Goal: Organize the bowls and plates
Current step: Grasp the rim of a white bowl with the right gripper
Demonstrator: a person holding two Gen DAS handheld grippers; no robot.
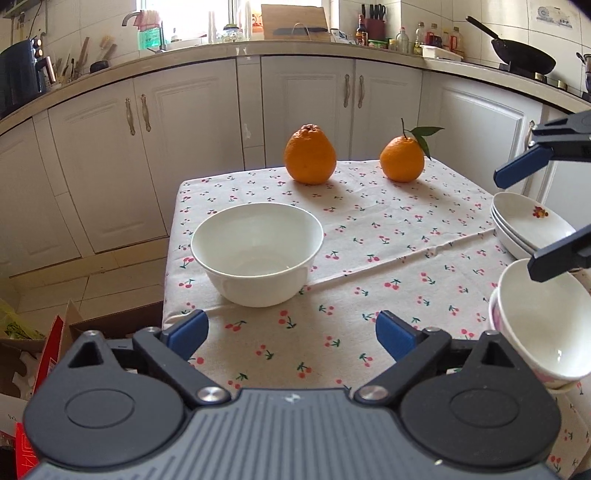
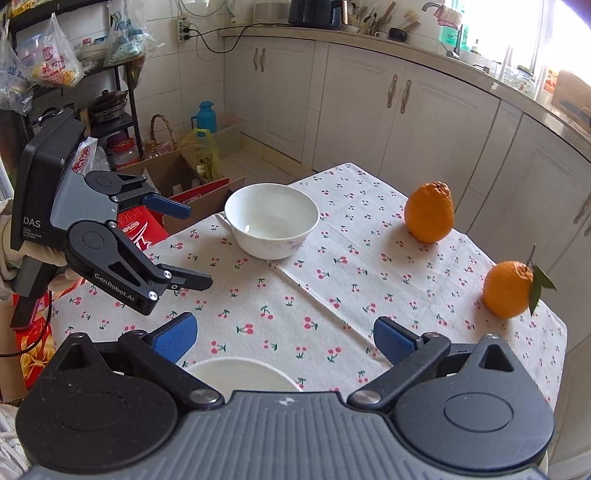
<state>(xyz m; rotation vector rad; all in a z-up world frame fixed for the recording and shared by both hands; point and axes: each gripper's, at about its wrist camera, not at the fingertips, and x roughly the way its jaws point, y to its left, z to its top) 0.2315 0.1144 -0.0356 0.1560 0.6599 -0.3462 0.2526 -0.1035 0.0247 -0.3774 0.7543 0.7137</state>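
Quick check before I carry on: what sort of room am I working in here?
A home kitchen, most likely: a wok on a stove, a knife block on the counter, and white cabinets behind the cherry-print table.

Cut off at the right edge of the left wrist view: right gripper (image 1: 532,218), only its two fingers showing; stacked plates (image 1: 524,225) partly behind the lower finger; near bowl (image 1: 543,321) clipped at the rim. In the right wrist view, bowl rim (image 2: 242,374) mostly hidden beneath the gripper body. Bottle labels (image 1: 424,38) on the far counter too small to read.
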